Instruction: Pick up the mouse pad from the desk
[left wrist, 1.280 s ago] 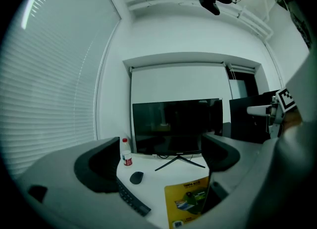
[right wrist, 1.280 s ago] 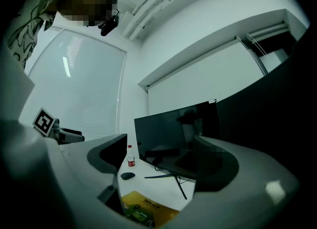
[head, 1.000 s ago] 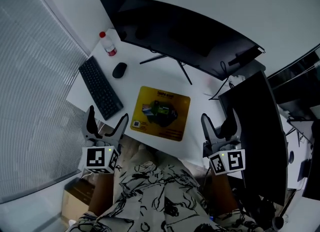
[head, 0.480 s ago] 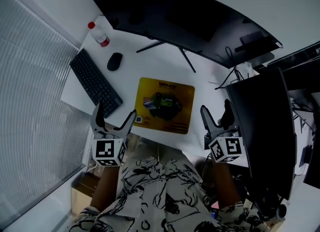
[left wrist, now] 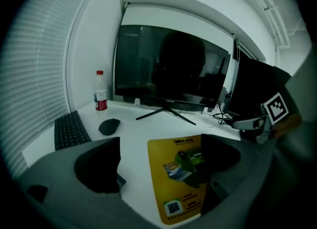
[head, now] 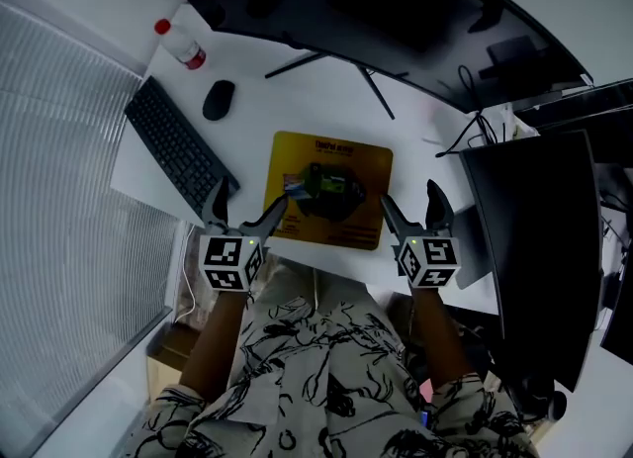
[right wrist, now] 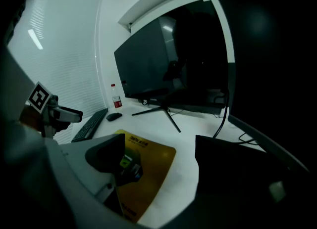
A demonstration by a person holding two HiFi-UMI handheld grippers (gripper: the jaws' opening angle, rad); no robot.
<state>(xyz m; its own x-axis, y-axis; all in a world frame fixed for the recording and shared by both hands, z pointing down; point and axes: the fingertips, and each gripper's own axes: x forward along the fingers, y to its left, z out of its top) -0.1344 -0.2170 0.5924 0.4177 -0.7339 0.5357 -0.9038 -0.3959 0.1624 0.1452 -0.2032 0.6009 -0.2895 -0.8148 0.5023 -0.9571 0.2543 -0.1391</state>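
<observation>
The yellow mouse pad [head: 331,189] with a dark printed picture lies flat on the white desk [head: 297,110], in front of the monitor stand. My left gripper [head: 247,207] hovers open at the pad's near left corner. My right gripper [head: 410,204] is at the near right corner, its jaws opening with nothing gripped. In the left gripper view the pad [left wrist: 181,183] lies on the desk beyond the spread jaws of that gripper [left wrist: 158,166]. The right gripper view shows the pad [right wrist: 148,166] low between its wide jaws [right wrist: 166,166]. Neither gripper touches the pad.
A black keyboard [head: 173,154], a black mouse [head: 219,100] and a red-capped bottle [head: 178,41] sit to the left. A wide curved monitor [head: 396,1] stands behind on thin legs [head: 366,85]. A dark upright panel [head: 539,248] and cables [head: 475,135] crowd the right. Blinds run along the left.
Both grippers have dropped and moved forward from the desk's front edge to the pad's near corners. The pad, keyboard and mouse have not moved.
</observation>
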